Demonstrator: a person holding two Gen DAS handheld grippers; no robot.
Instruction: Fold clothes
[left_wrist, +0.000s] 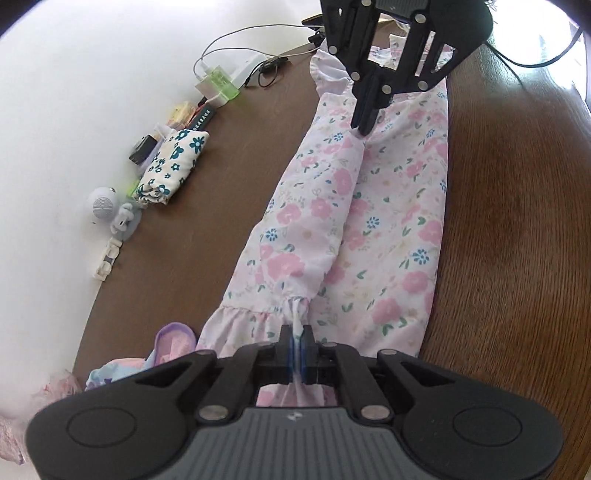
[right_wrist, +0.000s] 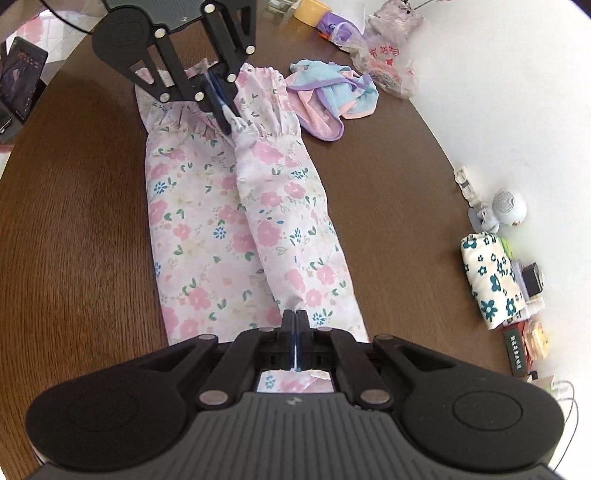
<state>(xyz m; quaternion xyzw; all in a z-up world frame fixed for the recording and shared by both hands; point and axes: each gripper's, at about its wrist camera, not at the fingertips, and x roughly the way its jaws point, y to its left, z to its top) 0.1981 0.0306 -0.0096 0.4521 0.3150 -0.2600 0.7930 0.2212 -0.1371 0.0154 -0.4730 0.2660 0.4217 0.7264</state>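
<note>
A pink floral garment (left_wrist: 391, 221) with ruffled ends lies lengthwise on the brown wooden table (left_wrist: 517, 240); it also shows in the right wrist view (right_wrist: 229, 221). One long edge is lifted and folded over the rest. My left gripper (left_wrist: 297, 332) is shut on the gathered ruffle end; it appears in the right wrist view (right_wrist: 226, 114) at the far end. My right gripper (right_wrist: 294, 317) is shut on the garment's opposite end; it appears in the left wrist view (left_wrist: 364, 127) pinching the fabric there.
A folded white cloth with blue flowers (left_wrist: 173, 162) (right_wrist: 487, 280) lies by the wall. A pastel pink, blue and purple garment (right_wrist: 332, 99) sits near the ruffle end. A charger with cables (left_wrist: 218, 85), a small round speaker (left_wrist: 103, 205) and small clutter line the wall edge.
</note>
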